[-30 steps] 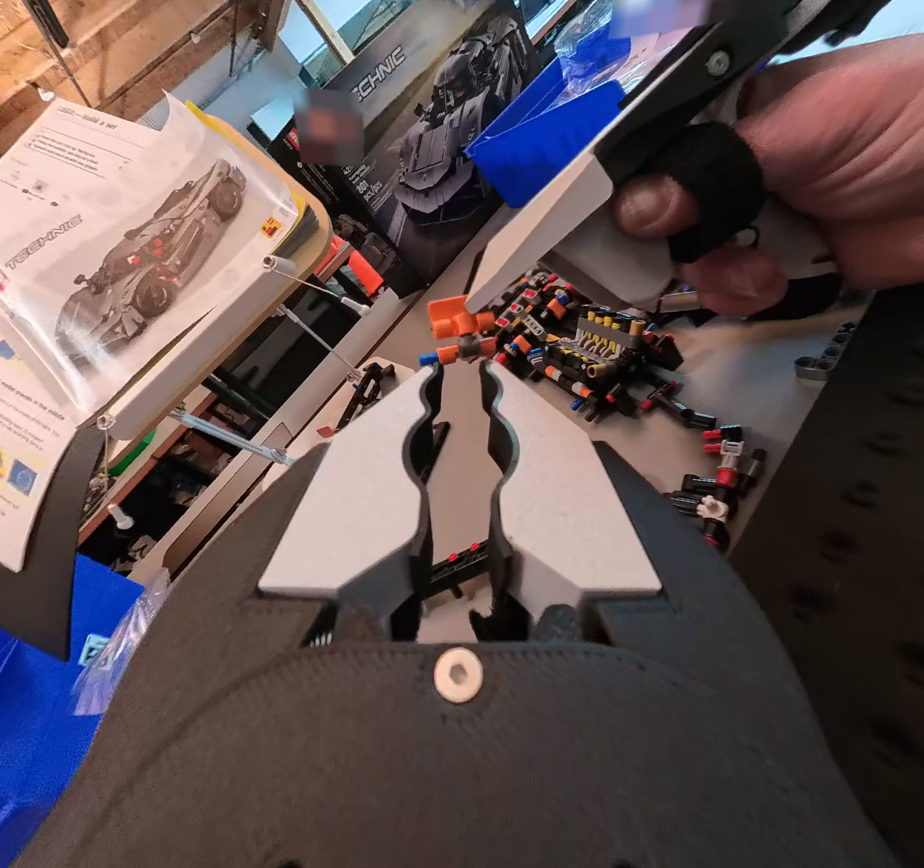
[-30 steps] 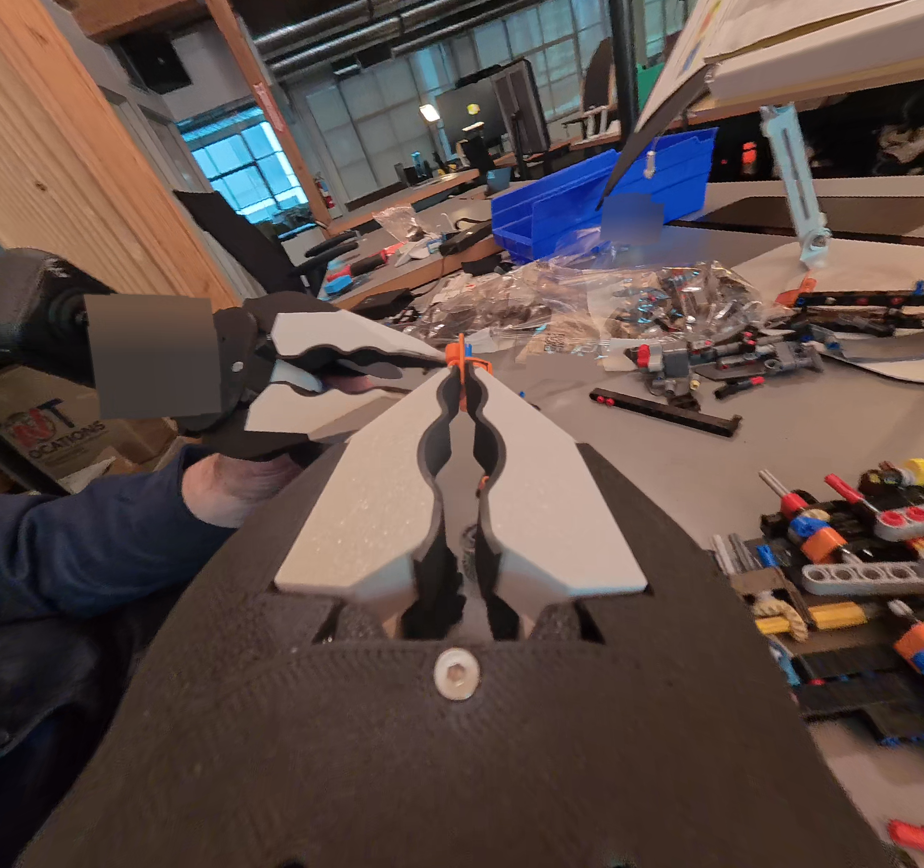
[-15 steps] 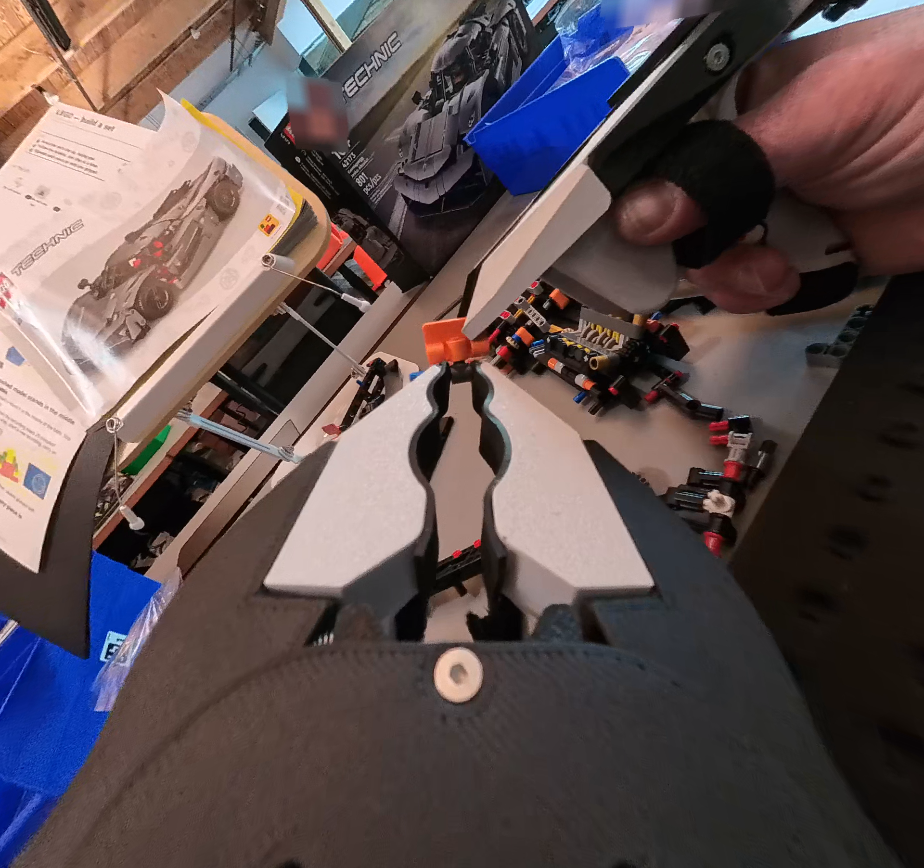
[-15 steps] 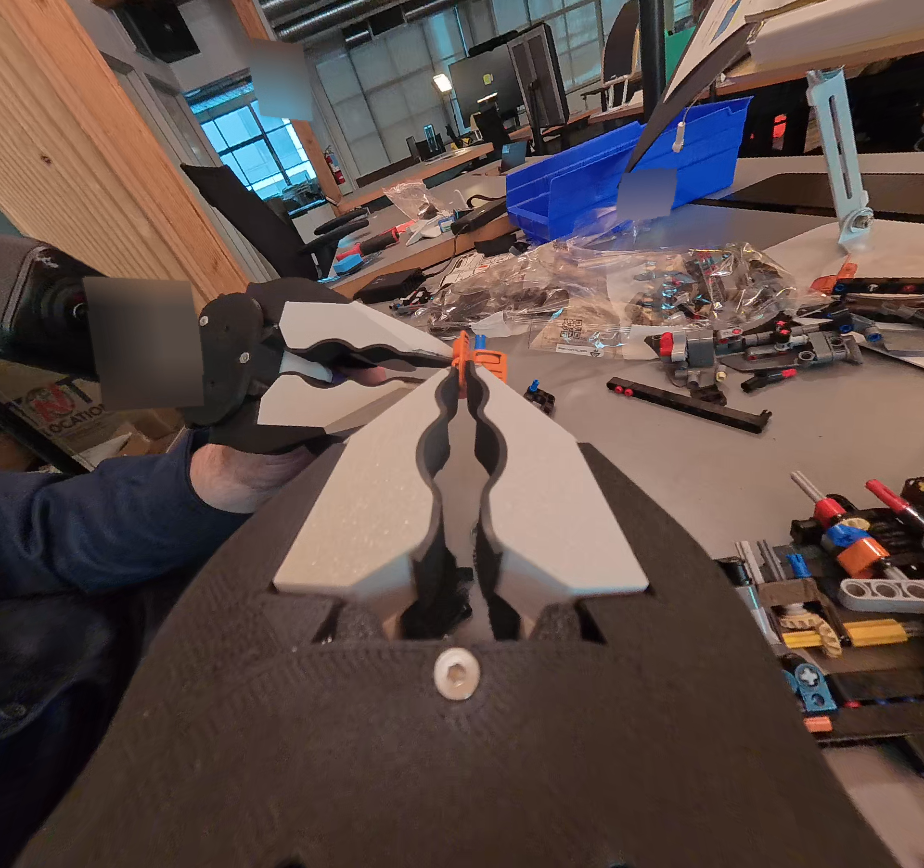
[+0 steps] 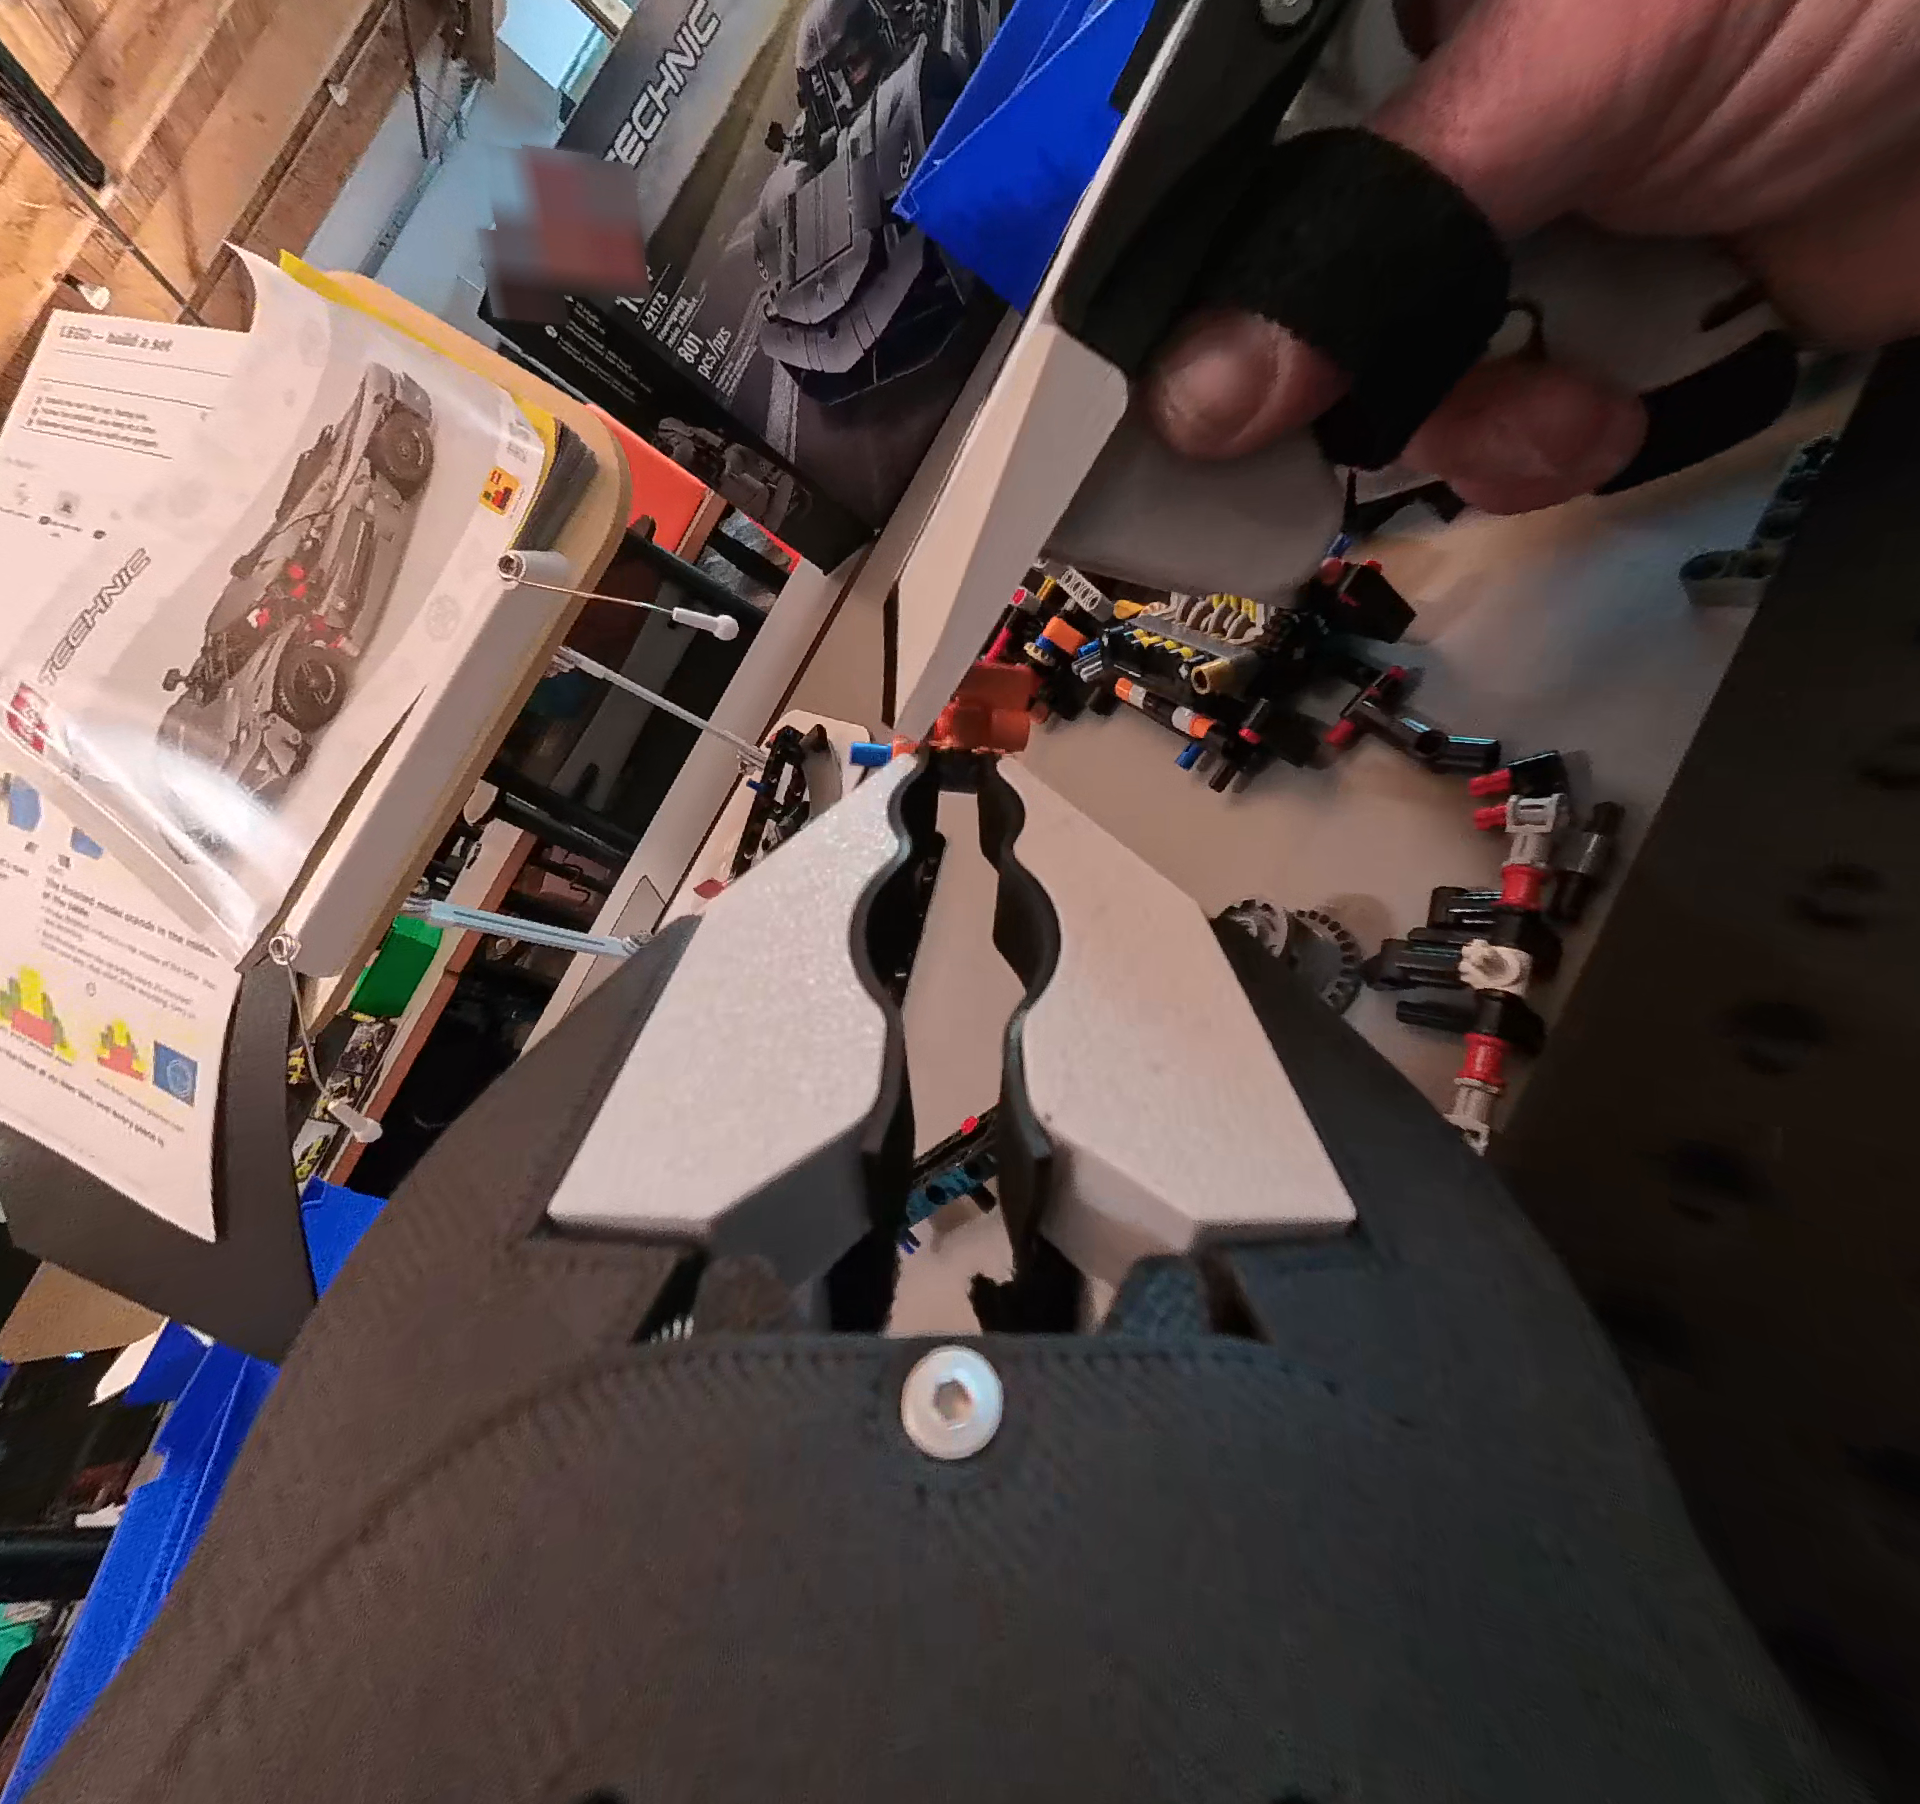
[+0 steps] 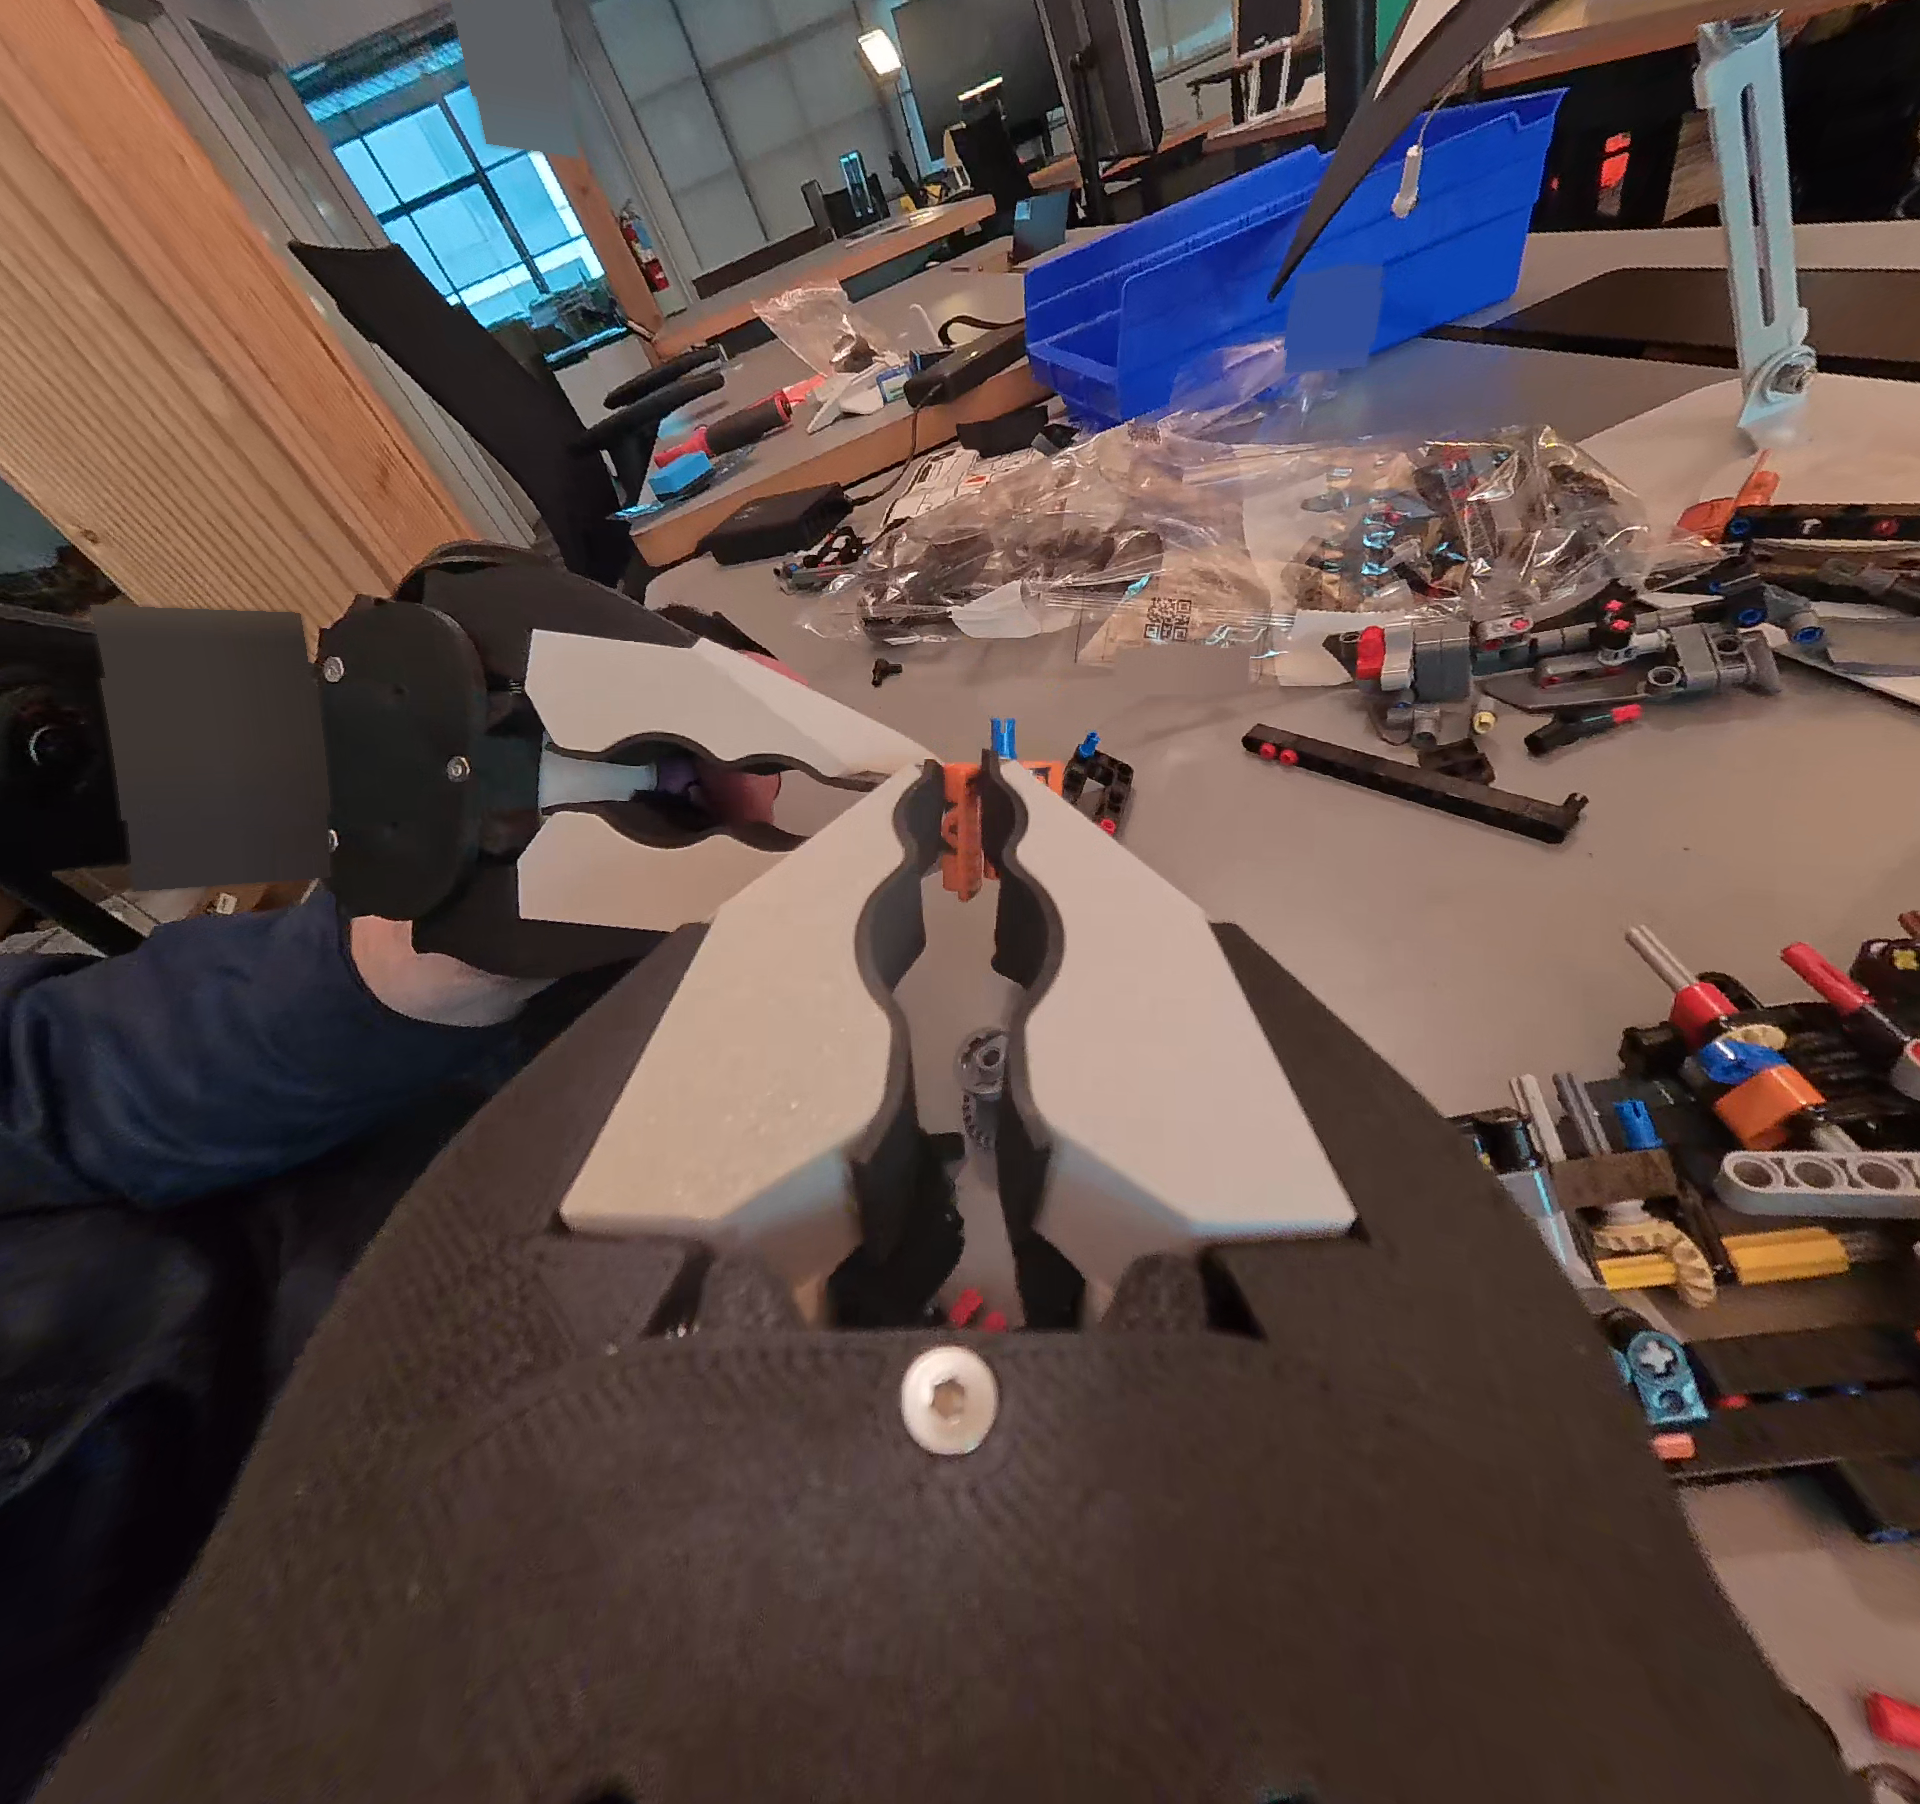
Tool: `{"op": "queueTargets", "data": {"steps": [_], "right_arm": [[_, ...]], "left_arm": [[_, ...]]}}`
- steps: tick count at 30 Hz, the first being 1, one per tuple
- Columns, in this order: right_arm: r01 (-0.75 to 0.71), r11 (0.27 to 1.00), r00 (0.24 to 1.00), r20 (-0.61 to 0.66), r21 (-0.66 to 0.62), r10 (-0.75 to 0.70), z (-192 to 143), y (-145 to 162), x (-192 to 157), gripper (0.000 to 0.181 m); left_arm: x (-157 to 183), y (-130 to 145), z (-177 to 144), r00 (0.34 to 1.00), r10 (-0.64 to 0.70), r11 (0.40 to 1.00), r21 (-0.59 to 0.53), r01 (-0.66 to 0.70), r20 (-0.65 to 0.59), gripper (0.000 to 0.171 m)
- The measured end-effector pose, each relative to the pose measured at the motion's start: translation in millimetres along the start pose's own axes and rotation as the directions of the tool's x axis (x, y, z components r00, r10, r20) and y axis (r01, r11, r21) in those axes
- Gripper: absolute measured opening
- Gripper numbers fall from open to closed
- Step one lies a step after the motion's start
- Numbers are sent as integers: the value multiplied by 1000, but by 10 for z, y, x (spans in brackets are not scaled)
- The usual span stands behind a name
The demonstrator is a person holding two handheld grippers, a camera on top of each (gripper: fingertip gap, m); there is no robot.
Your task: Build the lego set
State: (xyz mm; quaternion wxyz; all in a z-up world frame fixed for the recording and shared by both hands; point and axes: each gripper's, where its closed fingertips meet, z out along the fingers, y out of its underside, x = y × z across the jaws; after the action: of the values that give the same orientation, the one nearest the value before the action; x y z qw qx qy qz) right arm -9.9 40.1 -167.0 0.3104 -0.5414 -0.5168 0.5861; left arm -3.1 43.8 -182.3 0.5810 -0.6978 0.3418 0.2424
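Note:
A small orange Technic connector point(image 6: 958, 835) with a blue pin point(image 6: 1001, 731) on top is clamped between the tips of my right gripper point(image 6: 961, 780), which is shut on it above the grey table point(image 6: 1351, 923). My left gripper point(image 5: 954, 772) has its tips closed on the dark lower end of the same orange connector point(image 5: 987, 705). In the right wrist view the left gripper point(image 6: 883, 780) comes in from the left and its tips meet the connector. In the left wrist view the right gripper's upper finger point(image 5: 997, 507) slants down from the upper right.
A partly built chassis point(image 5: 1195, 653) with loose pins lies on the table and also shows in the right wrist view point(image 6: 1766, 1183). Parts bags point(image 6: 1143, 549), a long black beam point(image 6: 1413, 783), a blue bin point(image 6: 1247, 279), the instruction booklet on its stand point(image 5: 260, 611) and the set box point(image 5: 810, 196) stand around. Less than 4 cm separates the two grippers' tips.
The two grippers have come together. My left gripper moved up to the orange connector and closed its tips on it. The right gripper kept its hold and dropped lower over the table.

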Motion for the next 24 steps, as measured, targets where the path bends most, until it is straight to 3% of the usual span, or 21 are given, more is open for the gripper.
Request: {"op": "queueTargets", "data": {"steps": [11, 13, 24], "right_arm": [[20, 1000, 1000, -12, 11, -19, -17, -14, 9, 9], [7, 1000, 1000, 22, -10, -7, 4, 25, -34, 6], [46, 996, 998, -44, -78, -50, 8, 104, 27, 4]], "left_arm": [[-50, 39, -27, 1000, -15, 1000, 2, 15, 5, 5], [-50, 24, -41, 999, -39, 999, 22, 39, -10, 5], [-21, 80, 0, 1000, 17, 999, -27, -17, -2, 4]]}}
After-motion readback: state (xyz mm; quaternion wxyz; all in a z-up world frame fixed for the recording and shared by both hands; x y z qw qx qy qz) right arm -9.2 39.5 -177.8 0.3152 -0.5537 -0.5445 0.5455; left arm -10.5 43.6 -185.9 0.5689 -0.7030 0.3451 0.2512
